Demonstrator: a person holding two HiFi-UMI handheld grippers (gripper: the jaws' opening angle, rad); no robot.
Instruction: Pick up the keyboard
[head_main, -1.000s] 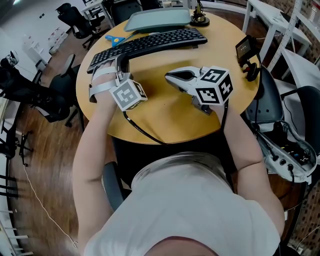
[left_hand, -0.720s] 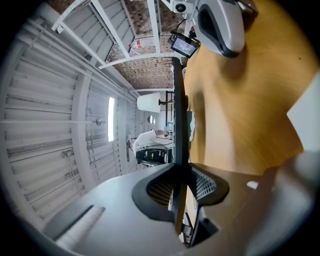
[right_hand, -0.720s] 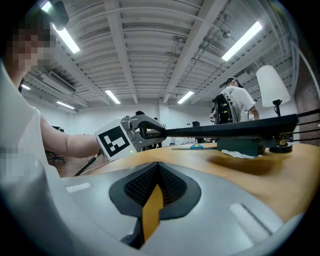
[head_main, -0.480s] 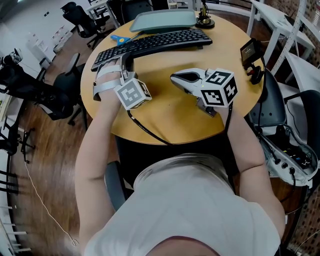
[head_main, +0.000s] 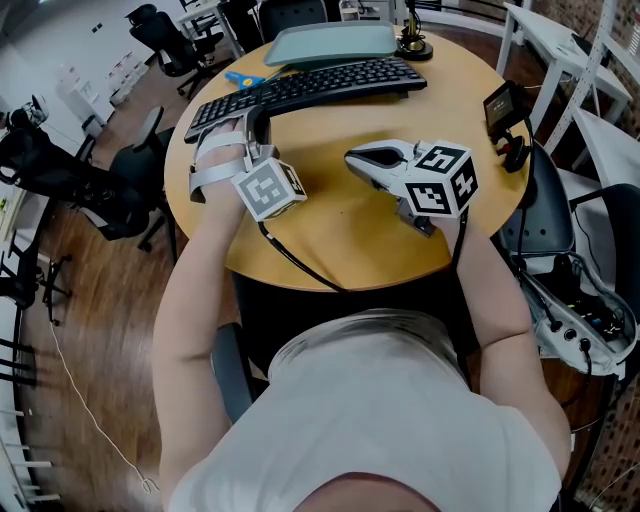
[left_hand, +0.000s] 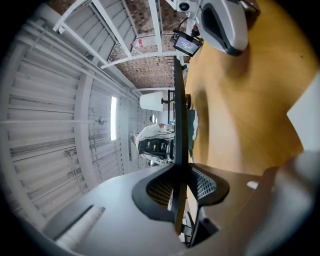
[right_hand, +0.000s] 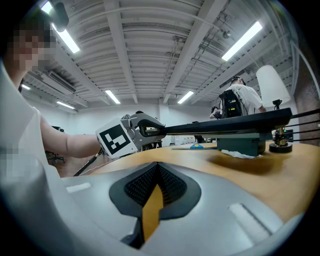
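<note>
A black keyboard (head_main: 320, 82) lies across the far side of the round wooden table (head_main: 340, 230). My left gripper (head_main: 250, 115) is shut on the keyboard's left end; in the left gripper view the keyboard (left_hand: 179, 100) runs edge-on as a thin black line out of the jaws (left_hand: 178, 172). In the right gripper view the keyboard (right_hand: 225, 124) stands a little above the tabletop, with its shadow below it and the left gripper (right_hand: 145, 131) holding its end. My right gripper (head_main: 352, 157) rests mid-table, shut and holding nothing (right_hand: 157, 167), nearer to me than the keyboard.
A teal tray (head_main: 325, 42) and a small dark stand (head_main: 410, 42) sit behind the keyboard, with a blue and yellow item (head_main: 235, 77) at its left. A small screen device (head_main: 500, 100) is clamped at the table's right edge. Office chairs (head_main: 140, 170) stand at the left.
</note>
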